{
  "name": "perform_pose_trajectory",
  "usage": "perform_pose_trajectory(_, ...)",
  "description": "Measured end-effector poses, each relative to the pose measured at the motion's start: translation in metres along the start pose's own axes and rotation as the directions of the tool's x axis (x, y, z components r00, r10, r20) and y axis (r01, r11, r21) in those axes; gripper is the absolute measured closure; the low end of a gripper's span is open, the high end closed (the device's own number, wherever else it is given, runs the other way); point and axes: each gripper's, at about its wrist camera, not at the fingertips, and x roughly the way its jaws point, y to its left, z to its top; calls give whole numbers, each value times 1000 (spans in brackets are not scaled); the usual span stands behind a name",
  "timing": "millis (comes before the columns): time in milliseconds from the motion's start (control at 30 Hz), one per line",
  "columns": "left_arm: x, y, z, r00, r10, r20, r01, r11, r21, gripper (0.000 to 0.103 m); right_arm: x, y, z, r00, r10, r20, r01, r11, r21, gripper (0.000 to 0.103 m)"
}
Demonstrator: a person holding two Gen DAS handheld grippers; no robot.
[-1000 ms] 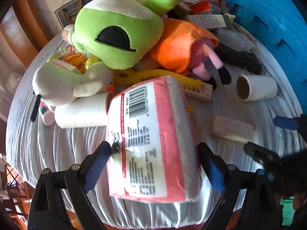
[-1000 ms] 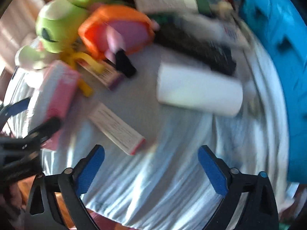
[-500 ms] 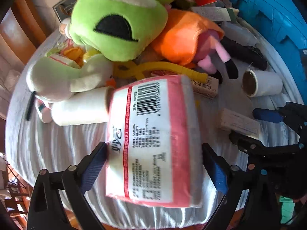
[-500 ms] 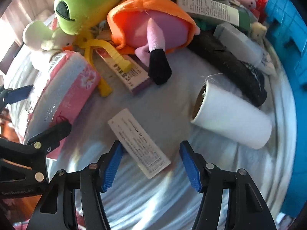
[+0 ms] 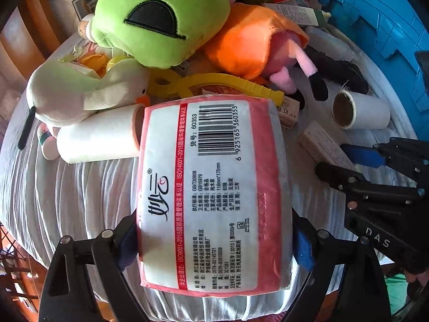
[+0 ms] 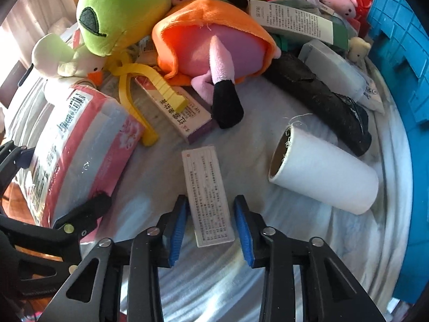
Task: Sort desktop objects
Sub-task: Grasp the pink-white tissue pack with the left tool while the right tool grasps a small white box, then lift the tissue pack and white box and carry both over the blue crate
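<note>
The left gripper (image 5: pixel 214 238) is holding a pink tissue pack (image 5: pixel 211 187) at the picture's centre, its blue pads pressing the pack's two sides, barcode label facing up. At 3 o'clock the right gripper (image 5: pixel 346 161) is closing on a small white box (image 5: pixel 320 143). A white roll (image 5: pixel 359 111) is lying at 2 o'clock, another roll (image 5: pixel 99 136) at 9 o'clock beside a white plush duck (image 5: pixel 77 91). A green plush toy (image 5: pixel 158 18) and an orange one (image 5: pixel 252 35) are piling up at 12 o'clock, above a yellow strap (image 5: pixel 222 86). A blue bin (image 5: pixel 375 13) is curving along 1 o'clock.
</note>
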Motion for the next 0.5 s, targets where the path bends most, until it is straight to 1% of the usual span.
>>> perform_pose_trajectory(67,-6,3,-5,1000,8,4,-8,1000,-3,12,-2,3,-3,1000,0,11,0,1000,5,77)
perform_pose_trajectory(200,-23,7,-12,999,28,38,-28,1000,-6,12,-16,4,-8,997,38,66,-41,998,42,77)
perform_pose_trajectory(367,-58,20,-14,994,28,110,-25,999,-26,12,-47,7,-4,988,44,146,-53,997,58,77)
perform_pose_trajectory(400,-62,28,-13,992,25,121,-22,999,-27,12,-55,10,4,986,42,162,-52,997,60,77)
perform_pose_trajectory(433,-71,28,-12,990,25,139,-21,999,-28,12,-66,10,5,982,37,183,-49,997,63,77)
perform_pose_trajectory(467,-80,28,-11,987,26,160,-22,999,-26,12,-80,-10,-1,979,36,200,-50,997,65,77)
perform_pose_trajectory(500,-86,27,-12,984,27,175,-24,999,-24,12,-94,-20,-3,974,34,225,-51,996,69,77)
